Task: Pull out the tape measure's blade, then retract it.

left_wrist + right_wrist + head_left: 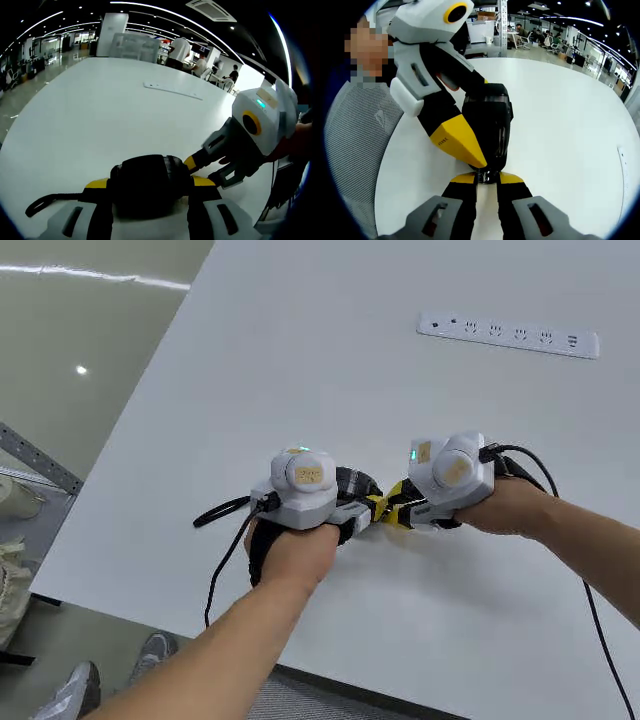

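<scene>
A black tape measure (357, 485) sits just above the white table, between the two grippers that meet at the centre. My left gripper (150, 182) is shut on its case (147, 195), one yellow-tipped finger on each side. In the right gripper view the case (490, 120) lies straight ahead, and my right gripper (488, 178) is shut on the small metal hook of the blade (487, 173) at the case's mouth. Almost no blade shows outside the case. In the head view the left gripper (362, 502) and right gripper (395, 508) nearly touch.
A white power strip (508, 335) lies at the table's far right. Black cables (222, 512) trail from both grippers toward the near edge. The table (300, 360) ends at the left, with floor beyond. People sit far behind (180, 50).
</scene>
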{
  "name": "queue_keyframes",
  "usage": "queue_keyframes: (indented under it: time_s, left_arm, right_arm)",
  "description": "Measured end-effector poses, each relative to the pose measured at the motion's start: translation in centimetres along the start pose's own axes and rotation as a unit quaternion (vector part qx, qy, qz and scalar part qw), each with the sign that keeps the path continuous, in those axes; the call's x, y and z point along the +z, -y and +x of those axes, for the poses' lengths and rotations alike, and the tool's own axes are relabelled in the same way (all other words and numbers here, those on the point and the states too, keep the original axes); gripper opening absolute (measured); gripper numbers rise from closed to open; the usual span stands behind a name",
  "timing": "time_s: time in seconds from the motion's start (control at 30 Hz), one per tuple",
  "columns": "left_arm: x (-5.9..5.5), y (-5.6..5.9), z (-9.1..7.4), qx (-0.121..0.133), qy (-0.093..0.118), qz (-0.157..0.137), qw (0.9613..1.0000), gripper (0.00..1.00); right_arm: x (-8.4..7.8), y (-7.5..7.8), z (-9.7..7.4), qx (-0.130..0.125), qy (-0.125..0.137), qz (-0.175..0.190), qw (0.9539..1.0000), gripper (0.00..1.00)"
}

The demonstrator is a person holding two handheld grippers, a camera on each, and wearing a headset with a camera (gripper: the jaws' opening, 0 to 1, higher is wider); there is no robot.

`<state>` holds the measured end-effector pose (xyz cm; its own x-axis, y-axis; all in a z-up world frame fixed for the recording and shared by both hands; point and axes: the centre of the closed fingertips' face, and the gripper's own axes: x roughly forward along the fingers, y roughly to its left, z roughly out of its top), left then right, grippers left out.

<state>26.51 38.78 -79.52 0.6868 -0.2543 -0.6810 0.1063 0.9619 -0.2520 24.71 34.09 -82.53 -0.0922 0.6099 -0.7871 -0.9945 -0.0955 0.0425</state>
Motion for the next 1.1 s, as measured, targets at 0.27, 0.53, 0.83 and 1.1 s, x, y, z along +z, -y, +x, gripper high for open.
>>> queue_keyframes:
  time_s: [0.27, 0.53, 0.83, 1.1]
  left_arm:
    - [0.04, -0.03, -0.01, 0.001, 0.001, -0.002, 1.0000, 0.56]
    - [0.04, -0.06, -0.02, 0.001, 0.002, -0.002, 1.0000, 0.56]
    - [0.01, -0.06, 0.02, 0.003, 0.002, 0.000, 1.0000, 0.56]
    - [0.03, 0.02, 0.05, 0.008, 0.003, 0.002, 1.0000, 0.58]
  right_arm:
    - [0.04, 0.26, 0.15, -0.030, -0.021, 0.010, 0.9993, 0.11]
    - [-0.01, 0.45, 0.16, -0.058, -0.023, 0.015, 0.9979, 0.12]
    - [0.03, 0.60, 0.22, -0.053, -0.026, 0.008, 0.9982, 0.12]
    - [0.01, 0.60, 0.22, -0.052, -0.024, 0.006, 0.9983, 0.12]
